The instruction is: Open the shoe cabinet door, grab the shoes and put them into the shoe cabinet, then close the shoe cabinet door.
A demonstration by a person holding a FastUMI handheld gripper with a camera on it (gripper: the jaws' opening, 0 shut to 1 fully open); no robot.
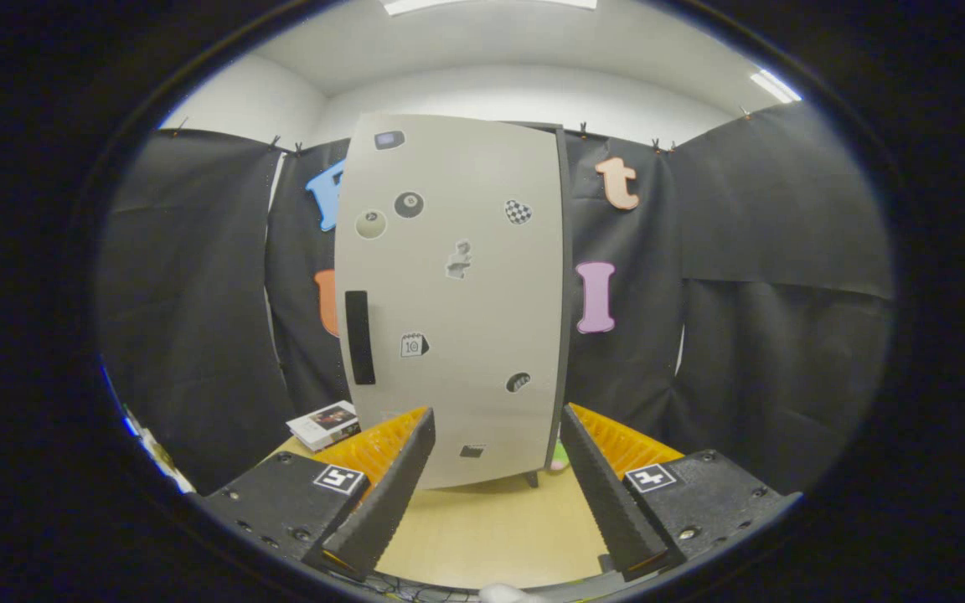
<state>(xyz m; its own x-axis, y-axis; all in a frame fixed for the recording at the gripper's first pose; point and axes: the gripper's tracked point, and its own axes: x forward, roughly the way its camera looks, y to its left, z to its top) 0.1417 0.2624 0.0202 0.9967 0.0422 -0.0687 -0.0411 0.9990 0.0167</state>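
You held the tool [495,419] wide open, gripping nothing. The shoe cabinet [453,301] stood upright on the desk [491,528] just ahead of its fingers, door shut.

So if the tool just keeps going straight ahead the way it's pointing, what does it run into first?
Most likely the closed shoe cabinet door, low on its front. The tool is open and holds nothing, with bare table between its fingers. How far off the door stands is hard to judge.
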